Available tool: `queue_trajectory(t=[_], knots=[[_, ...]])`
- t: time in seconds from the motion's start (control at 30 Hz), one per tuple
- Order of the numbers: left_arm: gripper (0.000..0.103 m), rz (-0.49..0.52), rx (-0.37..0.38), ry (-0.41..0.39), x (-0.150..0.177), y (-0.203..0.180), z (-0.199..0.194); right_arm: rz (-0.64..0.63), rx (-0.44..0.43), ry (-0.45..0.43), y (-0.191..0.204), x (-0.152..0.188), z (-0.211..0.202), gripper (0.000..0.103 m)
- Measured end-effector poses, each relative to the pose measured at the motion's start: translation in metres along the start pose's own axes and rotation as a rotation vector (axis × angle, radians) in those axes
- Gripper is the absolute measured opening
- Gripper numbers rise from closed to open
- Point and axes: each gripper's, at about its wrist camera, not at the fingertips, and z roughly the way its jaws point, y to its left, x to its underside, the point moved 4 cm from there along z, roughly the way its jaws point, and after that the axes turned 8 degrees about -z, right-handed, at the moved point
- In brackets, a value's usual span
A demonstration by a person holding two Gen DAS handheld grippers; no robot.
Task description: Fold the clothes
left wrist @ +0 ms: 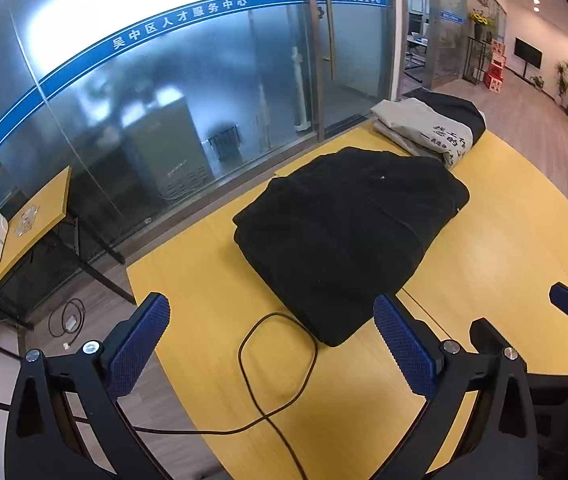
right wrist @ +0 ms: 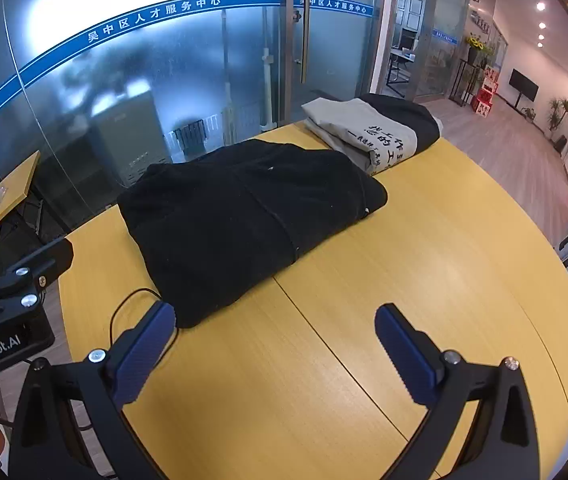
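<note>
1. Cable (left wrist: 279,364): thin black loop on the table just left of the black garment's near corner, running off the edge; likely snag if the left gripper (left wrist: 271,344) sweeps low, could drag the cloth
2. Left gripper: fingers wide apart, empty, hovering over the near table edge; blue pads (left wrist: 139,344) ribbed, rubbery-looking
3. Black garment (right wrist: 243,220): folded into a thick soft rectangle, mid-table, matte fleece-like cloth; near corner overhangs nothing, but a one-sided pull would probably undo the layers
4. Table (right wrist: 424,280): smooth yellow wood-look top with a seam; cloth likely slides easily
5. Right gripper (right wrist: 275,350): also spread open, holding nothing, just short of the garment
6. Grey-and-black stack (right wrist: 372,132): folded, printed text, far edge, touching the black garment; pushing forward risks toppling it
</note>
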Motion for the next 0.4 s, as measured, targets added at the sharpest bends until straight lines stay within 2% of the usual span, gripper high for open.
queue_trajectory(t=[0.07,0.13,0.27,0.4], knots=[[0.103,-0.01,-0.04,-0.054,-0.001,0.001,-0.007,0.001,0.001,0.004,0.0,0.001,0.001,0.102],[0.103,-0.009,-0.028,-0.042,-0.002,0.0,-0.006,0.004,0.005,0.008,0.0,0.001,0.001,0.102],[0.103,-0.005,-0.023,0.032,-0.004,0.001,0.004,0.007,0.009,0.011,-0.001,-0.001,0.002,0.102],[0.103,-0.003,-0.031,0.042,-0.005,0.002,0.006,-0.005,0.012,0.007,0.001,-0.003,0.002,0.102]])
